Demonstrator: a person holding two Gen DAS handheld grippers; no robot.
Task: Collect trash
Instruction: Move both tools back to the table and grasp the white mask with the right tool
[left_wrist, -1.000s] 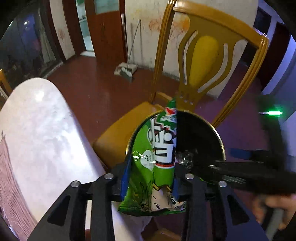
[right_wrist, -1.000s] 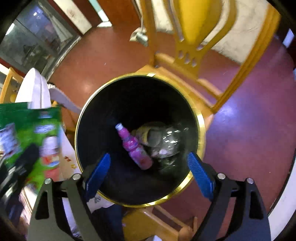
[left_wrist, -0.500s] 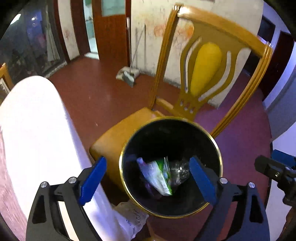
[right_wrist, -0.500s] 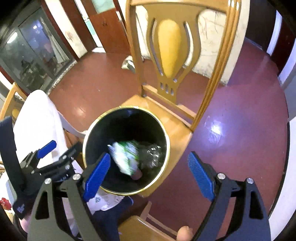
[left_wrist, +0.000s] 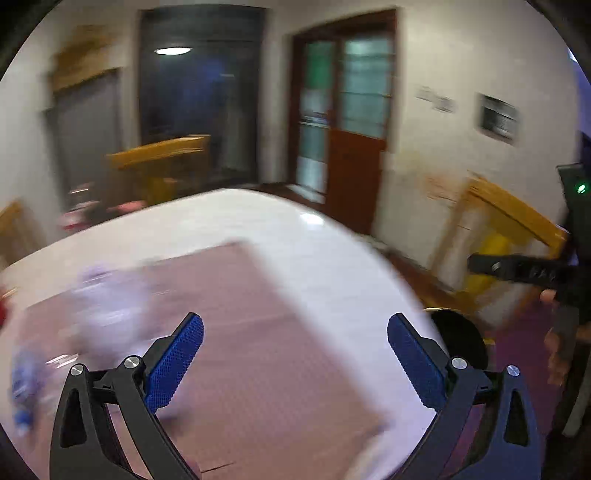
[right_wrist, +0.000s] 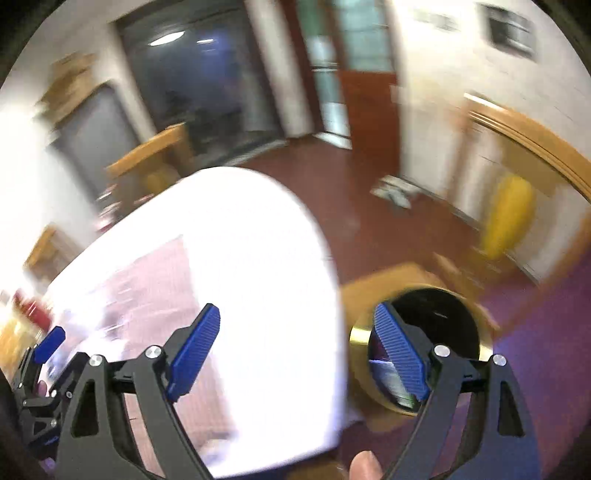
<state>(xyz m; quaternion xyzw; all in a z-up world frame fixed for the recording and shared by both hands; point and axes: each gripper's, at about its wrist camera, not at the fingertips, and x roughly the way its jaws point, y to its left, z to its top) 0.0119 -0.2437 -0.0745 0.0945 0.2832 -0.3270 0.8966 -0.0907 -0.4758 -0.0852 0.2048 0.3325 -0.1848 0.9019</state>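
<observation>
Left gripper (left_wrist: 295, 354), black frame with blue ribbed pads (left_wrist: 175, 363): jaws spread wide, nothing between them, poised over pinkish-brown woven mat (left_wrist: 266, 350) lying on glossy white oval table (left_wrist: 295, 229). Blurred pale purple-white trash item (left_wrist: 107, 306) on mat toward left side, blue-and-white blurred item (left_wrist: 22, 391) at far left edge; kind not discernible. Black round bin with gold rim (left_wrist: 458, 339) just past table's right edge, mostly hidden behind right finger. Right gripper (right_wrist: 295, 363), same build: jaws likewise wide apart and empty, straddling table's right edge (right_wrist: 266, 258). Same bin (right_wrist: 436, 317) sits on yellow wooden chair seat (right_wrist: 384, 284) beside table, with trash inside, partly covered by right pad; contents unclear. Chair's curved back with yellow centre panel (right_wrist: 509, 218) rises behind bin. Dark red floor (right_wrist: 332, 184) beyond; red-brown door with glass panes (left_wrist: 354, 122) in far wall. Heavy motion blur in both views.
</observation>
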